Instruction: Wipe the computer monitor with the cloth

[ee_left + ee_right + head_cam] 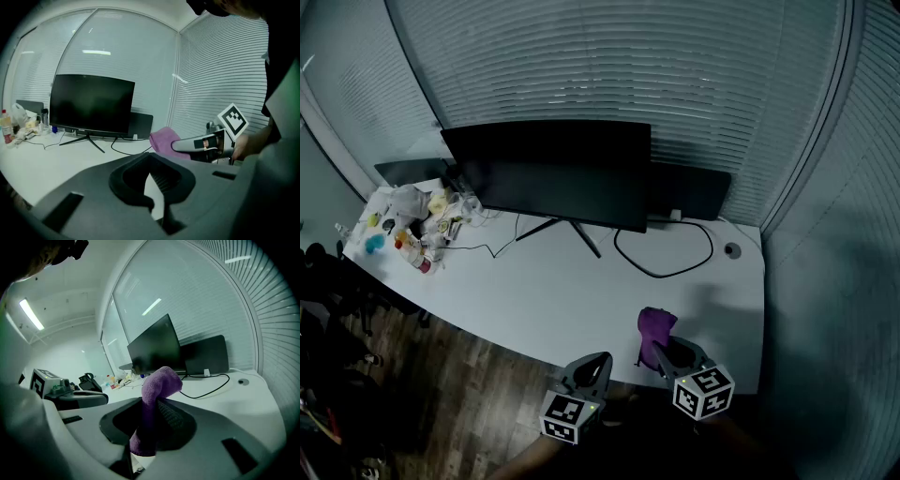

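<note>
1. The right hand-held gripper (662, 351) pinches the purple cloth (654, 326) between its jaws. The cloth stands up out of them and folds over at the top.
2. Gripper and cloth hang over the front edge of the white desk (553, 295), at about 5 o'clock in the head view.
3. The left hand-held gripper (592, 367) is just beside the right one, at its 9 o'clock, also at the desk's front edge. Its jaws are slightly spread, with nothing between them.
4. The monitor (553, 178) is dark and stands on its splayed foot at the desk's 12 o'clock, well apart from the cloth.
5. A black cable (667, 270) loops on the desk at 4 o'clock from the monitor's foot.
6. A clutter (412, 225) of bottles and bags lies at the desk's 9 o'clock end.
</note>
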Demonstrator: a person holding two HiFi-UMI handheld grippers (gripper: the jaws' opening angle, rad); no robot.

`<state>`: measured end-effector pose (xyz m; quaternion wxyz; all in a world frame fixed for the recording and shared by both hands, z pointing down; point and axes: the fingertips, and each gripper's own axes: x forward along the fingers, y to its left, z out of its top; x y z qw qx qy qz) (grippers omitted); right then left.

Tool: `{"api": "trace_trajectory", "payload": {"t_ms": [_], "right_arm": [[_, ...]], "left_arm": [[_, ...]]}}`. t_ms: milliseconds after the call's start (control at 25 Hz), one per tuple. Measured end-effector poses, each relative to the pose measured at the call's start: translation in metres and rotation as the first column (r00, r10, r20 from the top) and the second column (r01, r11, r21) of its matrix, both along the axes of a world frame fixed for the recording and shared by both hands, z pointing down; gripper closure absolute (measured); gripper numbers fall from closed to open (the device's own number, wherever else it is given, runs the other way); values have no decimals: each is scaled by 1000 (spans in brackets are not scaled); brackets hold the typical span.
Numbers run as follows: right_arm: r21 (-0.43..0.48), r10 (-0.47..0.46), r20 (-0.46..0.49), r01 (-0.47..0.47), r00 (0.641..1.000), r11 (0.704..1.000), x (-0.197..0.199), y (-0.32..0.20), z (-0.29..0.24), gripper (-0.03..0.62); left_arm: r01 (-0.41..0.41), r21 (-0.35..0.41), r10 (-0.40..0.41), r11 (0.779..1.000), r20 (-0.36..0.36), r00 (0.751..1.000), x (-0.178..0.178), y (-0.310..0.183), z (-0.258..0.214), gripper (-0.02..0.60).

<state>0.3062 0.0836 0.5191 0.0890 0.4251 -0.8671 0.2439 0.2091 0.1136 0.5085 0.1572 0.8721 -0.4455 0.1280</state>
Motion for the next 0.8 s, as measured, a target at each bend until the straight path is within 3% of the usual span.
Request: {"api": "trace_trajectory", "payload": {"t_ms": [800], "right_arm": [[1,9,27,-10,1000,1000,-3,-4,0,499]], "left_arm": [[12,-4,-12,1000,1,1000,-5,4,0,577]]}}
